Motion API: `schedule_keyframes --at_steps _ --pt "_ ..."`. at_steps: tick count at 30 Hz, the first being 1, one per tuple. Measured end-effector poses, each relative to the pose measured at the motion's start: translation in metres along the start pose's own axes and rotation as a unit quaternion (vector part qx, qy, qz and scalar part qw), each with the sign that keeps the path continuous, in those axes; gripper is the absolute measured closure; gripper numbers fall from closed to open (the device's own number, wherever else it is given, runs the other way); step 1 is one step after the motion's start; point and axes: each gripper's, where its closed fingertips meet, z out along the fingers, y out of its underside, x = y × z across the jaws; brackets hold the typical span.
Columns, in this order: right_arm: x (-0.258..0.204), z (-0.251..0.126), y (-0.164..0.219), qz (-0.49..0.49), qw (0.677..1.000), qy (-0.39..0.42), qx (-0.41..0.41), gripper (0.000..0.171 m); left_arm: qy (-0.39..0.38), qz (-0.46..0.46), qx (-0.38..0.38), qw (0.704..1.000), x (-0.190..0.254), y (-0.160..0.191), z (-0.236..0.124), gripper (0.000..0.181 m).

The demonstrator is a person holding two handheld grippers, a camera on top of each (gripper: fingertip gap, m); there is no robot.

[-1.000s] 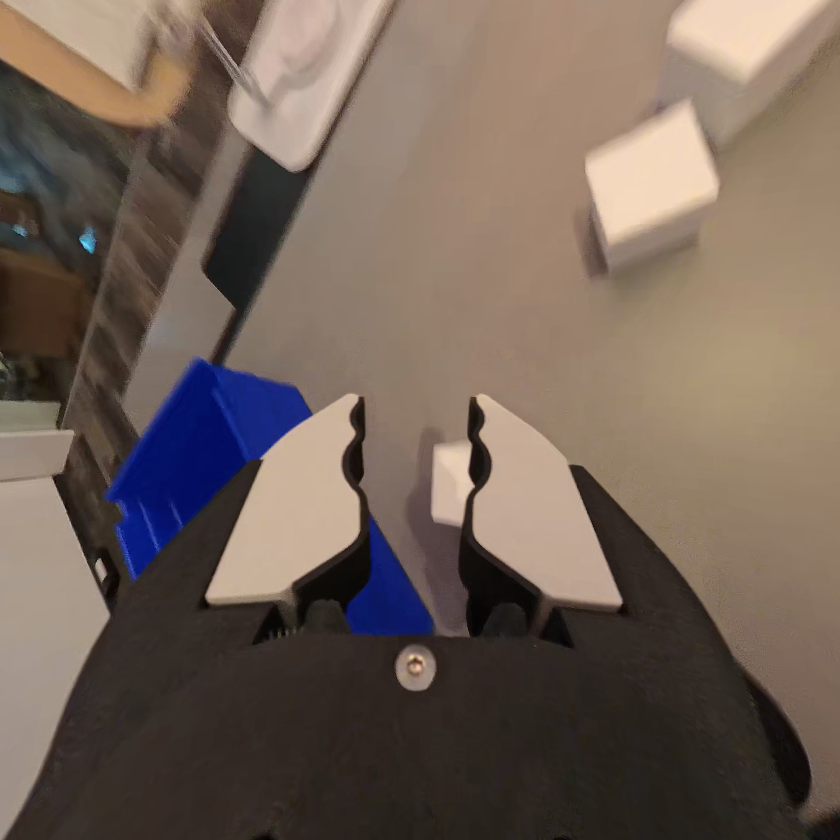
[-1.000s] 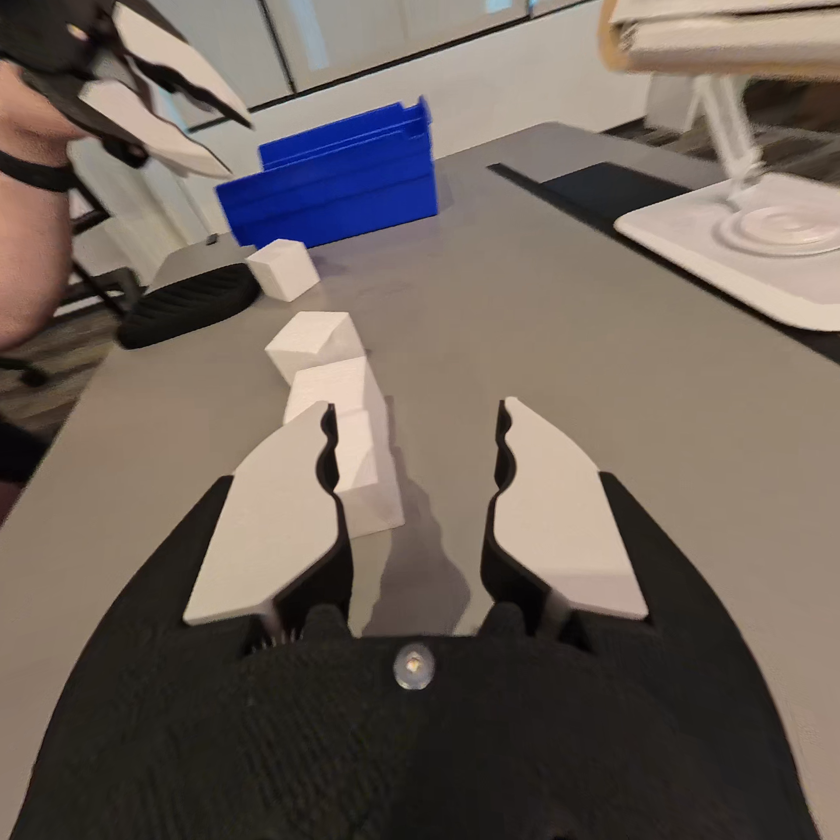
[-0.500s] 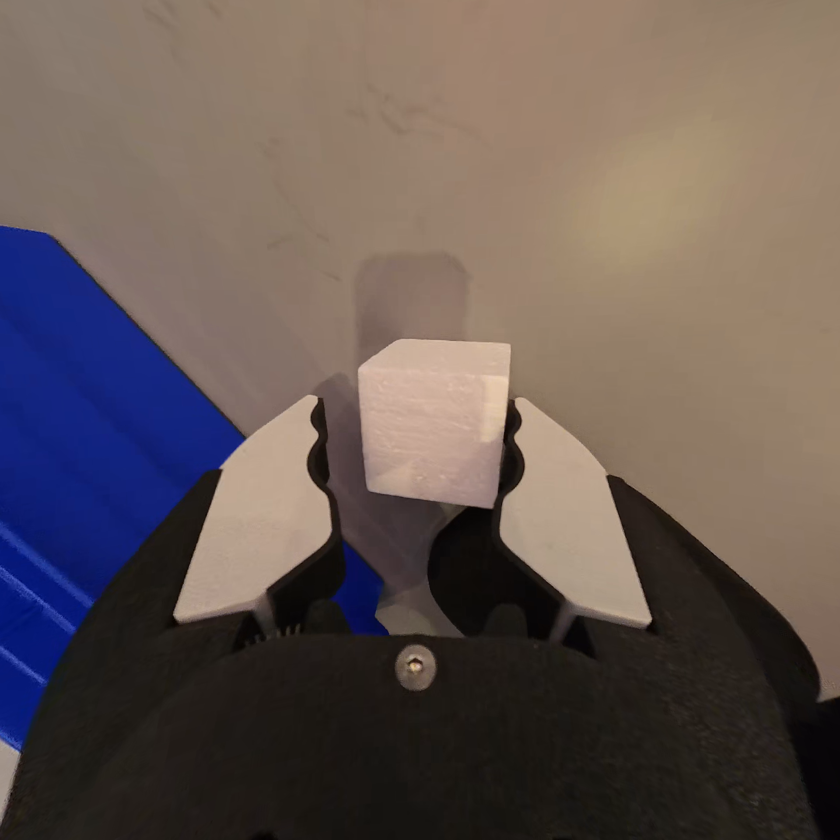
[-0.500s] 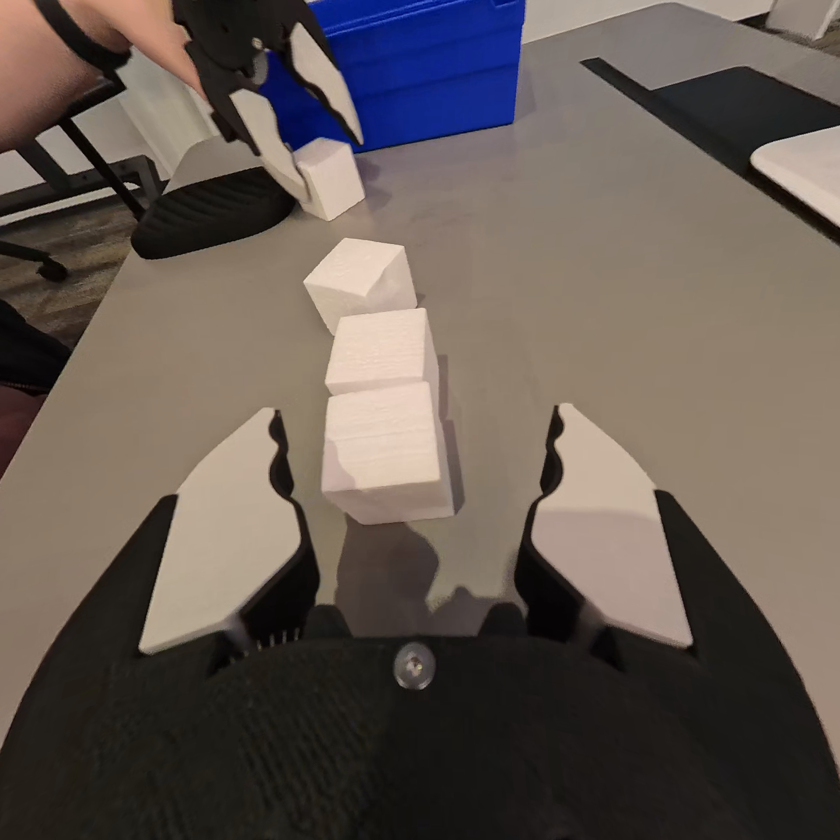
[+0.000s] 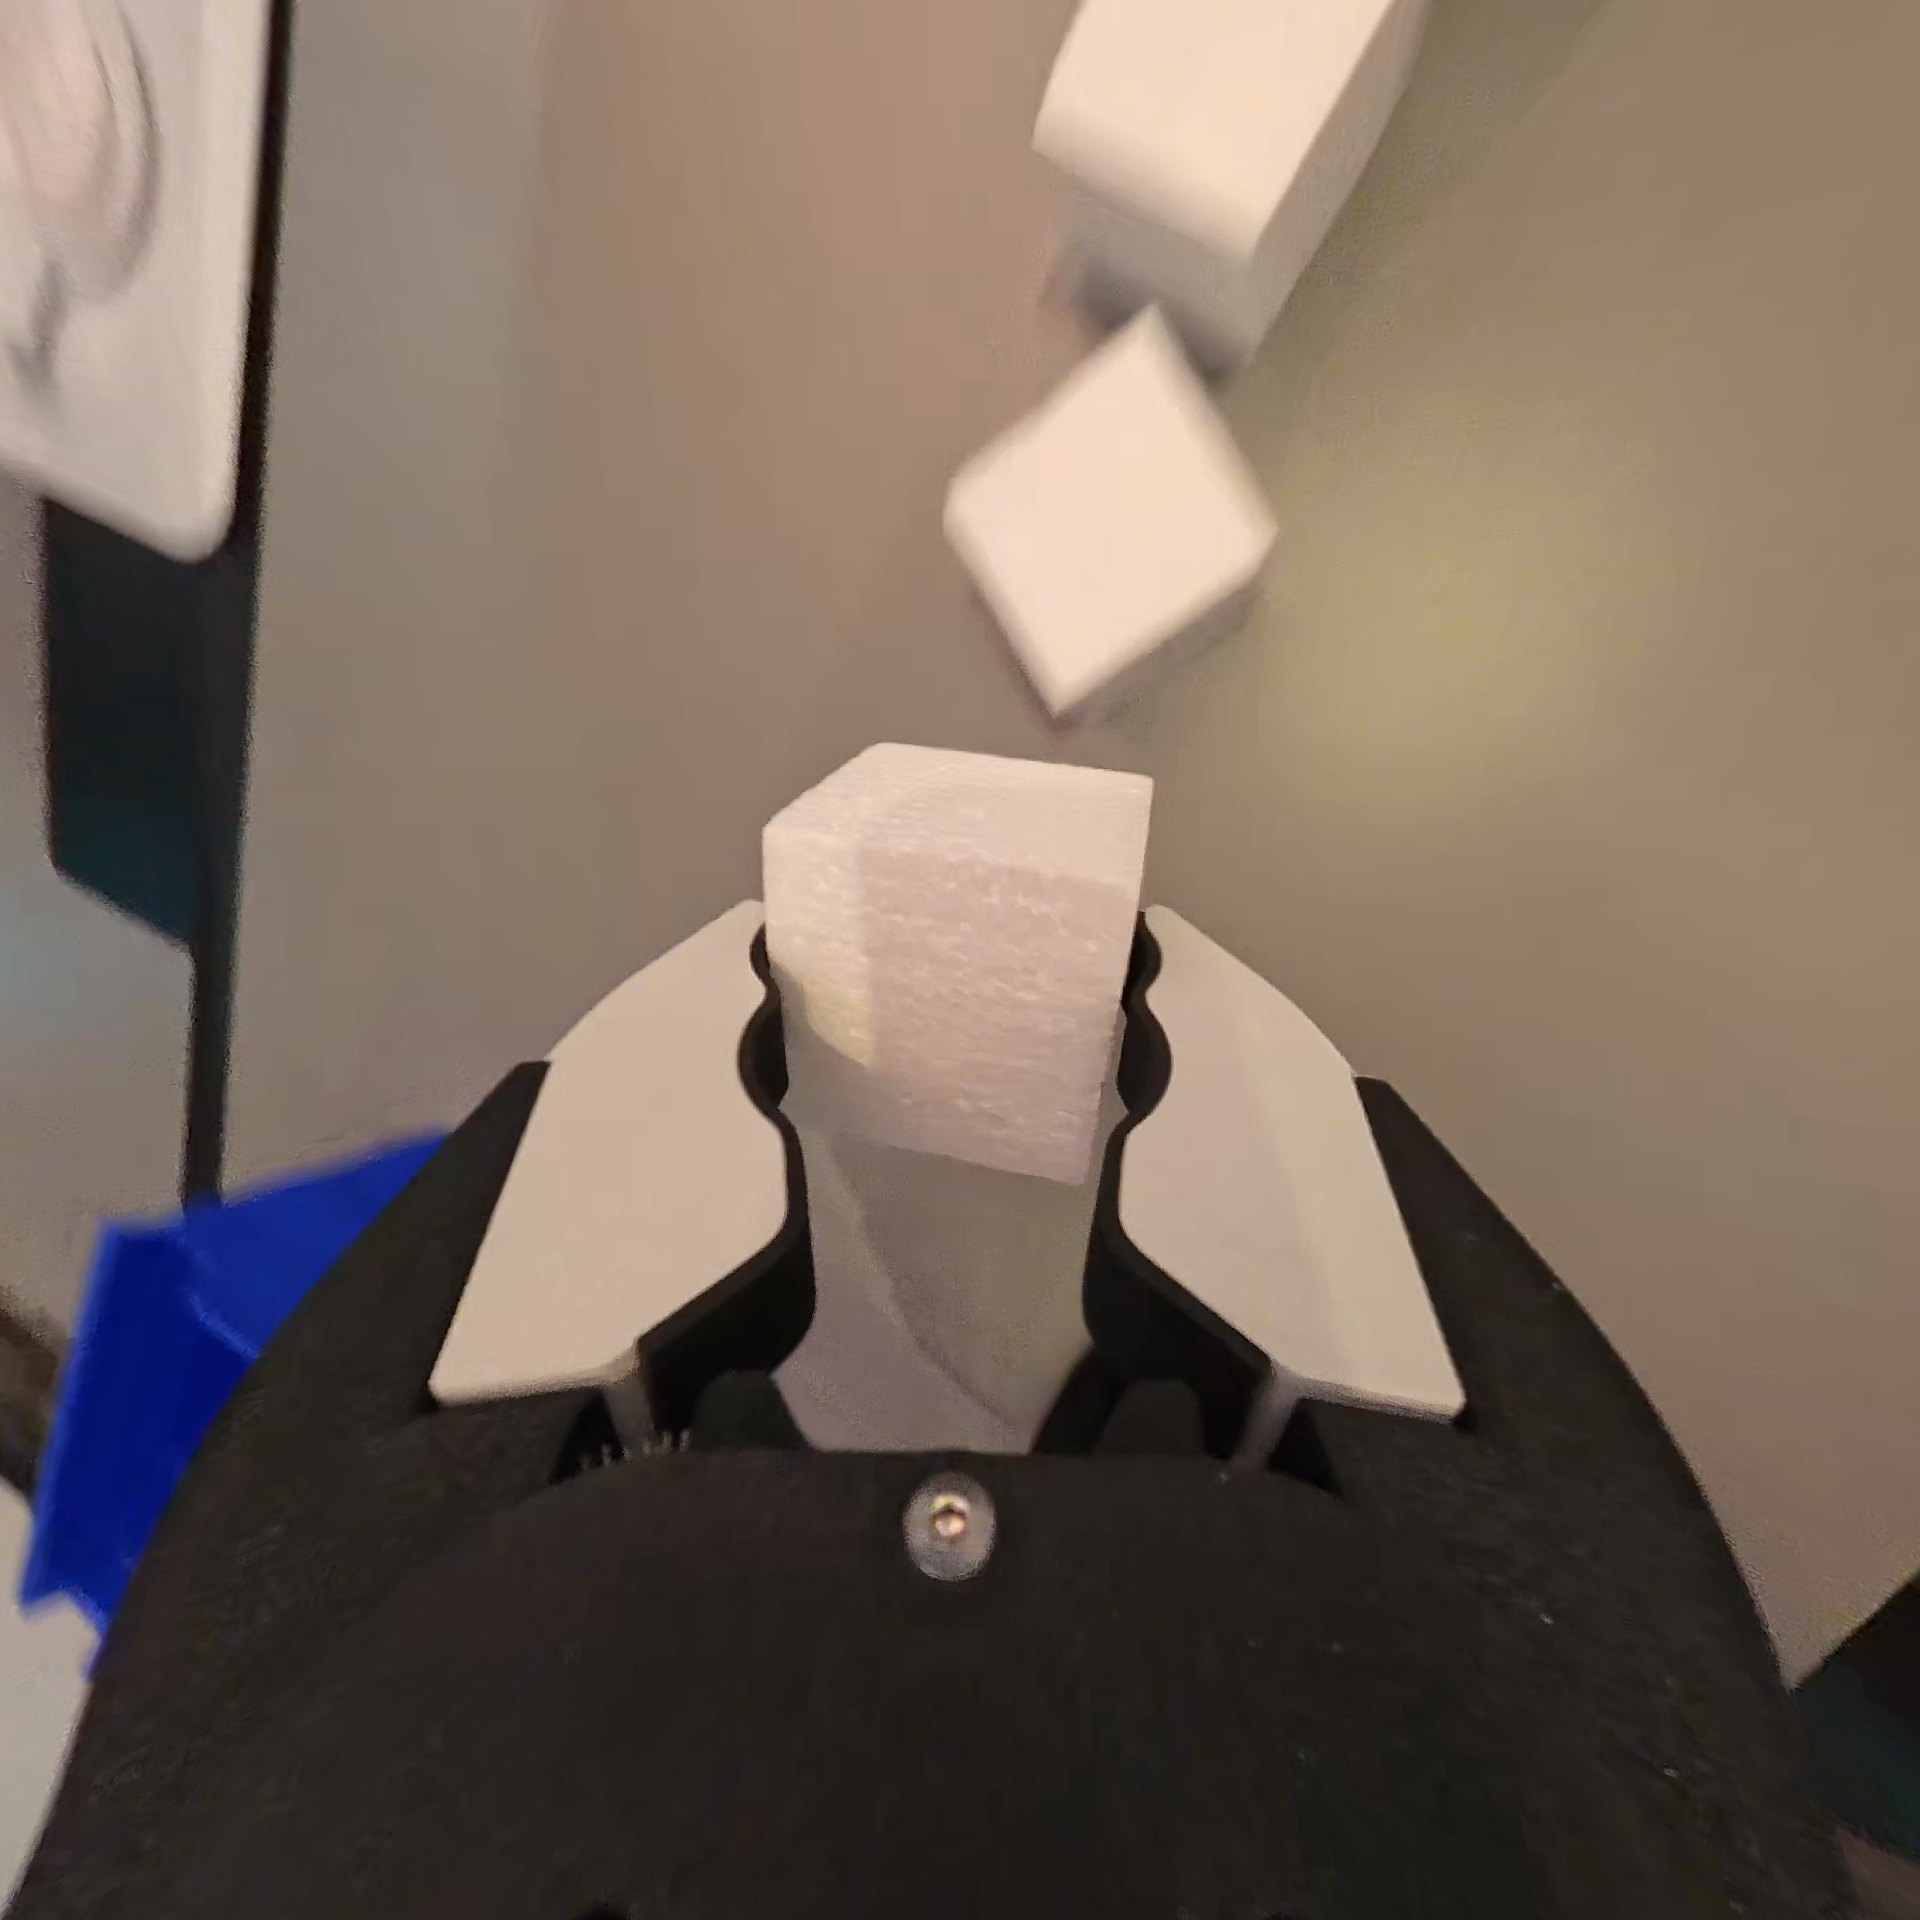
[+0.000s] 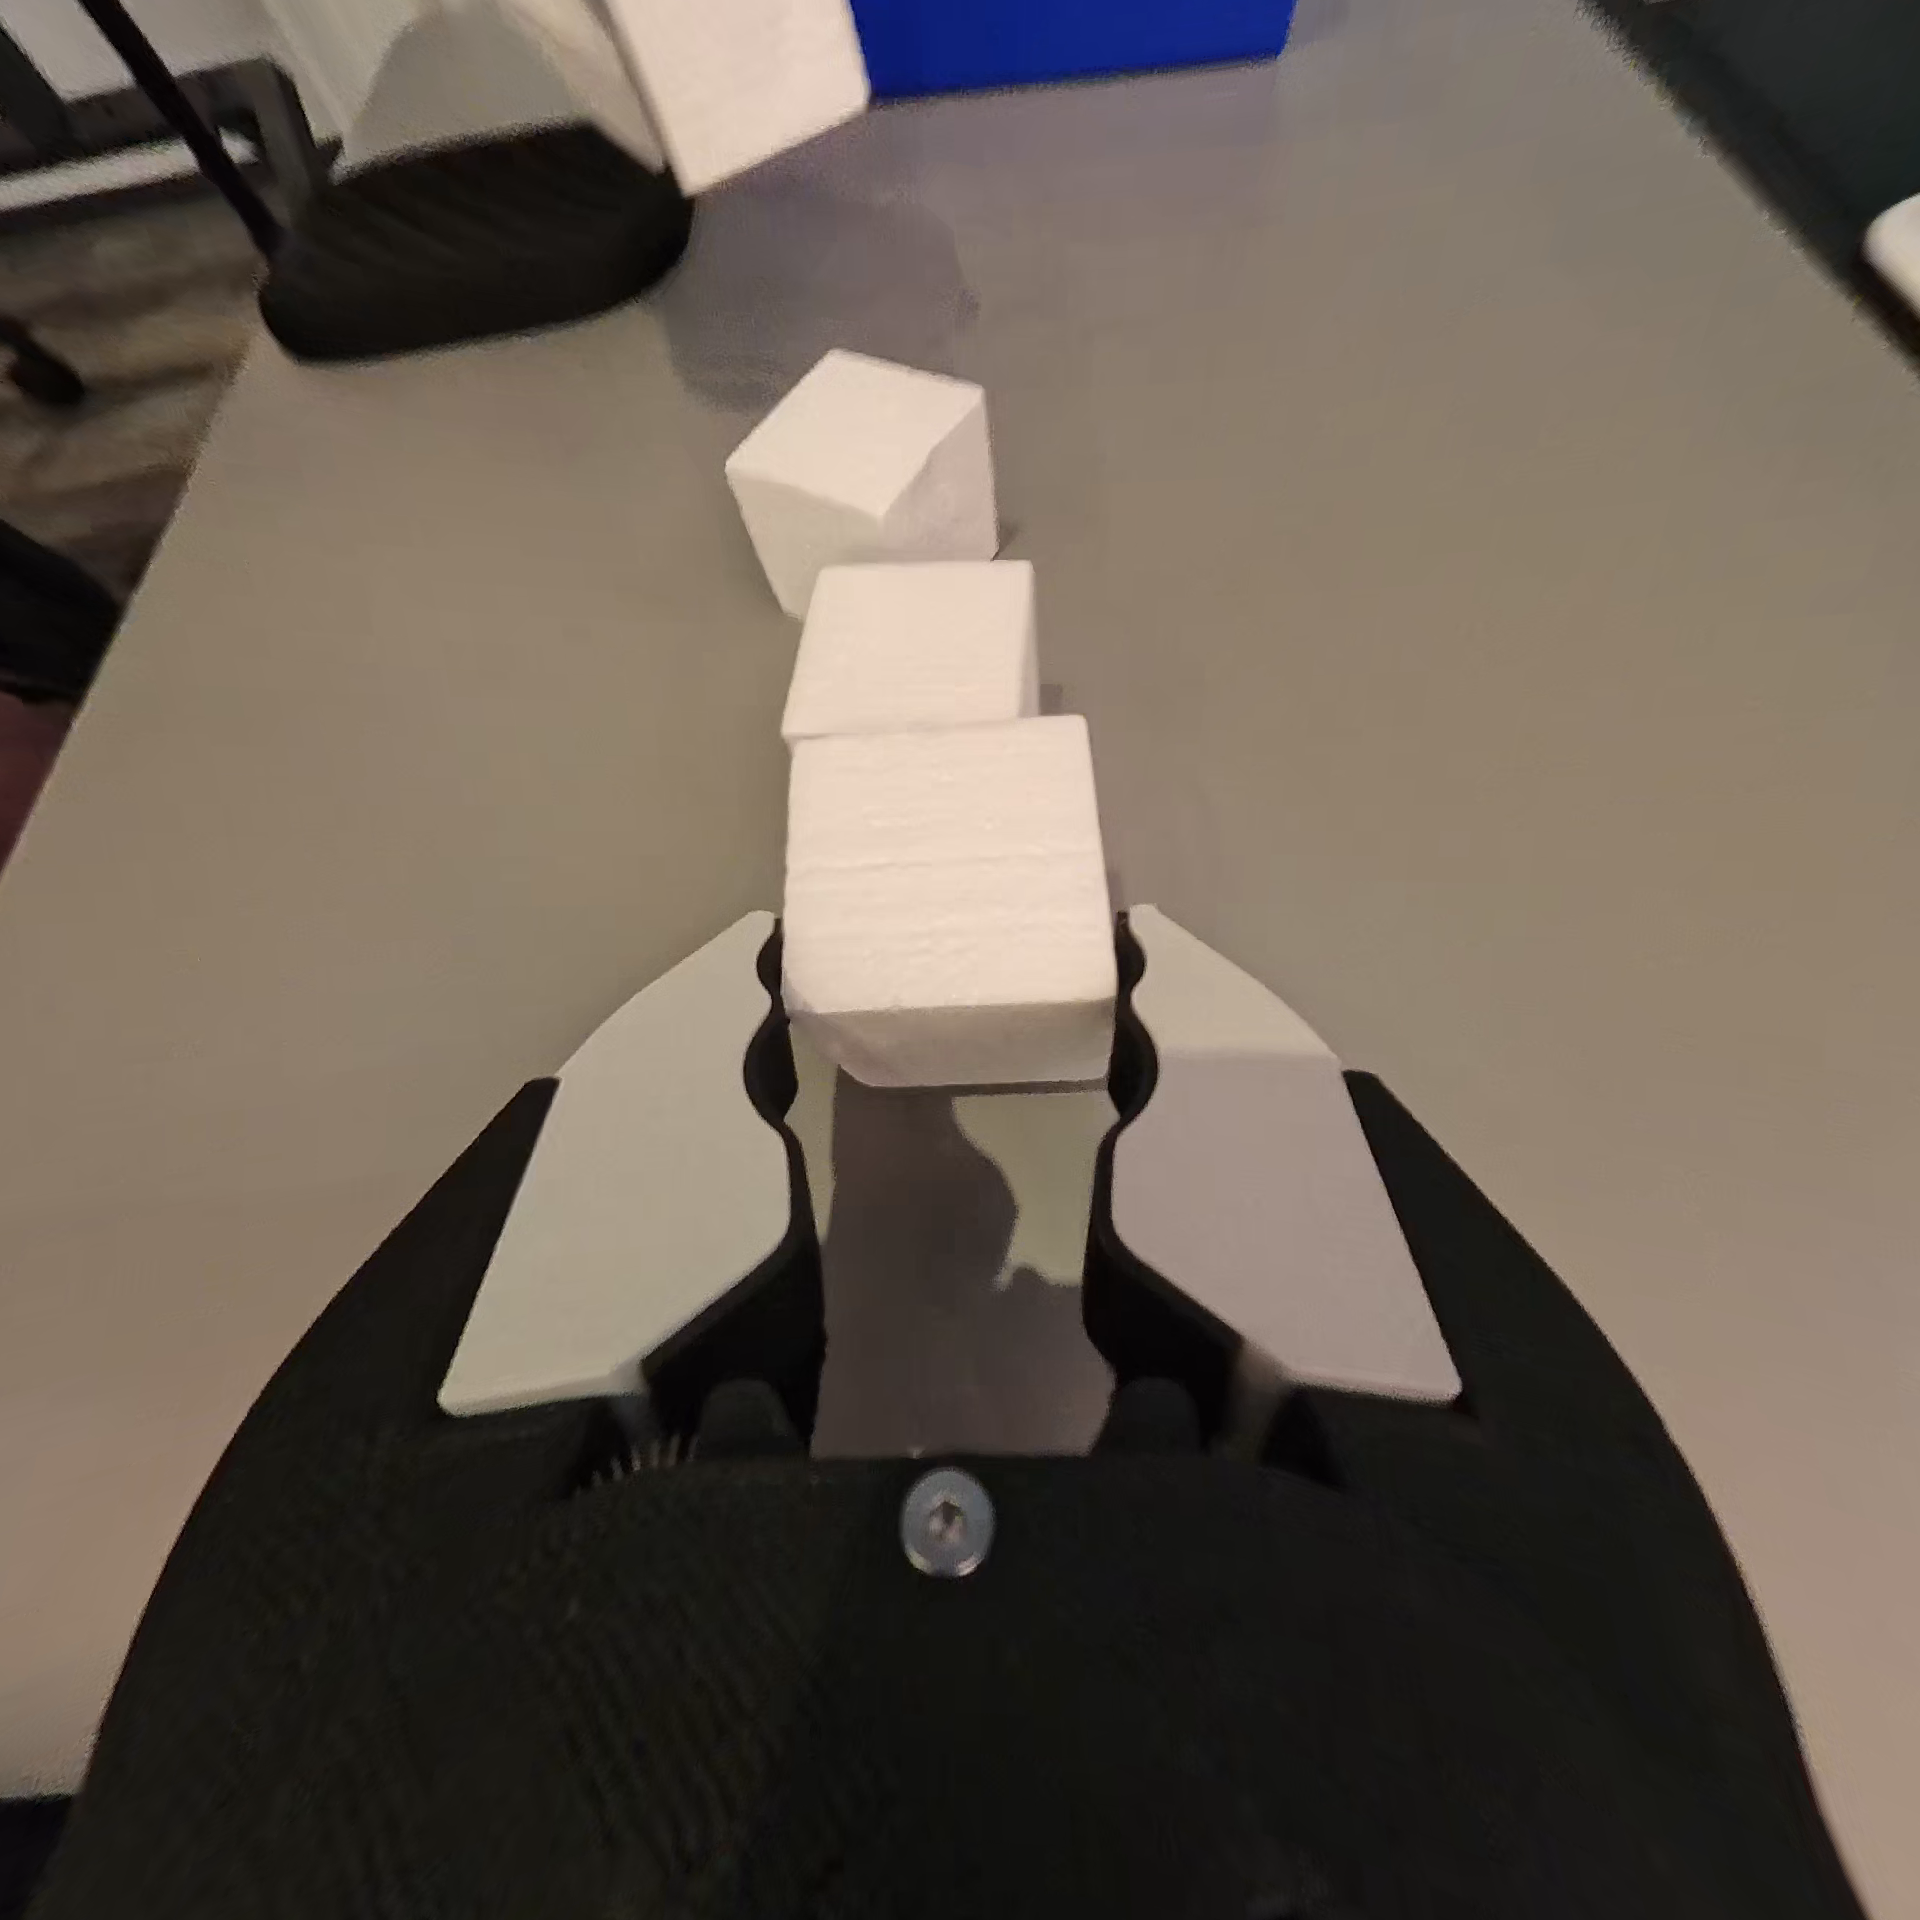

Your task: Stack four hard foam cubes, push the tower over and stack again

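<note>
Since half a second ago the right gripper [image 6: 948, 966] has advanced along the grey counter [image 6: 1403, 623] and its pale, wavy-edged fingers [image 6: 665, 1122] are now pressing both sides of the nearest foam cube [image 6: 940, 883], where before they were standing wide apart short of it; the left gripper [image 5: 951, 987] has carried its own cube up off the counter. In the left wrist view, that held cube [image 5: 966, 966] is sitting clamped between the pale fingers [image 5: 1247, 1164], a white block with a grainy, pebbled surface and crisp edges, hanging above the smooth counter [image 5: 623, 520]. Beyond it two more white cubes are lying blurred, one [image 5: 1107, 520] turned corner-on and the other [image 5: 1216, 156] nearer the far edge. A blue plastic bin [image 5: 187, 1371] is showing at the lower left, and a white flat object on a dark mat [image 5: 135, 644] is lying at the left edge. In the right wrist view, the gripped cube is resting on the counter, heading a short row: a second cube [image 6: 914, 649] is touching its far face, and a third [image 6: 862, 473] is sitting just behind, twisted at an angle. Farther off, the fourth cube [image 6: 748, 83] is hovering in the air, blurred, above a black ribbed pad [image 6: 468, 260] at the counter's far left corner, with the blue bin [image 6: 1070, 42] at the far edge.
</note>
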Motion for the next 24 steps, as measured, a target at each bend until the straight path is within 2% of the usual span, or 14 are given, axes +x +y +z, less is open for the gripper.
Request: schedule_keyframes --at_steps 4,6,8,13,24 --pt "0.019 -0.032 -0.009 0.021 0.997 0.049 0.06 0.112 0.028 0.08 0.064 0.994 0.026 -0.092 0.01 0.119" --pt "0.023 -0.05 -0.011 0.032 0.994 0.06 0.089 0.112 0.048 0.112 0.054 0.991 0.036 -0.115 0.024 0.119" --pt "0.017 -0.065 -0.011 0.051 0.992 0.036 0.112 0.112 0.063 0.141 0.043 0.987 0.041 -0.129 0.037 0.119" --pt "0.018 -0.085 -0.017 0.069 0.985 0.023 0.157 0.112 0.067 0.168 -0.004 0.984 0.037 -0.133 0.054 0.119" --pt "0.009 -0.076 -0.014 0.065 0.989 -0.002 0.135 0.112 0.058 0.194 -0.039 0.978 0.036 -0.131 0.068 0.119"
